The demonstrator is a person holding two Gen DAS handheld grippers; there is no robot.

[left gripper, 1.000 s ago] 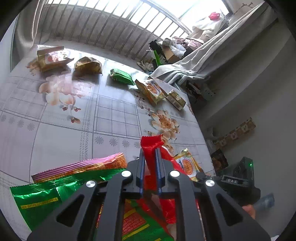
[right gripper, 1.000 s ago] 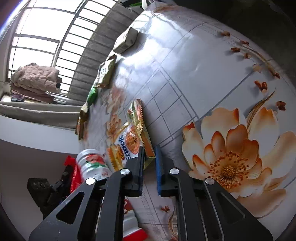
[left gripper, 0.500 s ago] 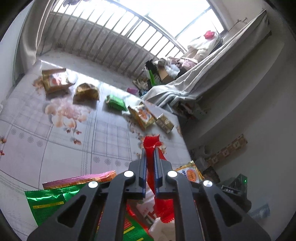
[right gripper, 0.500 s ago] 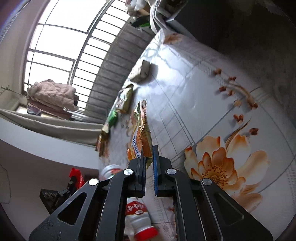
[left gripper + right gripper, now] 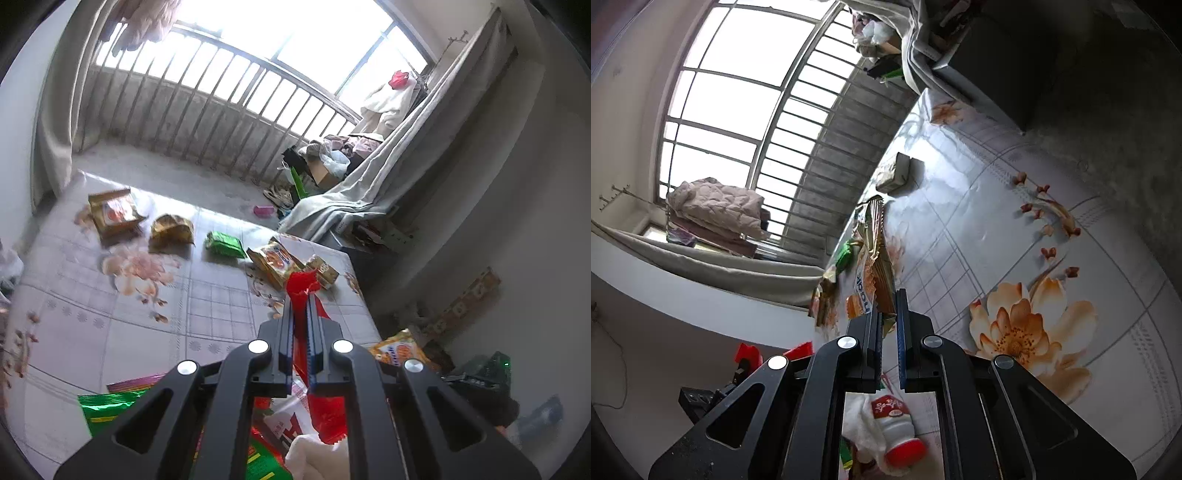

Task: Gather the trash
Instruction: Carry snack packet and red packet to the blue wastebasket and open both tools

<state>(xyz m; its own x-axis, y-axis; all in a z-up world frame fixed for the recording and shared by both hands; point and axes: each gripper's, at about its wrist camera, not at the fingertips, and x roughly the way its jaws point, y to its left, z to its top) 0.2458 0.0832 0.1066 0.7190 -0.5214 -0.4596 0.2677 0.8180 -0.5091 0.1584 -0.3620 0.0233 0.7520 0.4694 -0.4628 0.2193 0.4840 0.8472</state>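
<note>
In the left wrist view my left gripper (image 5: 300, 297) is shut on a red wrapper (image 5: 301, 281), which sticks up past the fingertips and hangs down below them, above the flowered tablecloth (image 5: 110, 332). In the right wrist view my right gripper (image 5: 888, 295) is shut on the edge of a gold and orange snack packet (image 5: 870, 258), held upright off the cloth (image 5: 1034, 206). That packet (image 5: 397, 350) also shows at the right of the left wrist view. Below the right gripper lie a white bottle with a red cap (image 5: 895, 424) and crumpled white plastic (image 5: 860, 424).
Several packets line the table's far side: a gold packet (image 5: 112, 212), a crumpled gold bag (image 5: 171, 230), a green packet (image 5: 225, 244), an orange packet (image 5: 275, 260), a small box (image 5: 325, 269). Green (image 5: 110, 406) and pink (image 5: 136, 380) wrappers lie near. A railing and curtain stand beyond.
Both grippers have risen and tilted up, each carrying its wrapper off the table. The right jaws narrowed onto the snack packet, which lay on the cloth a second ago.
</note>
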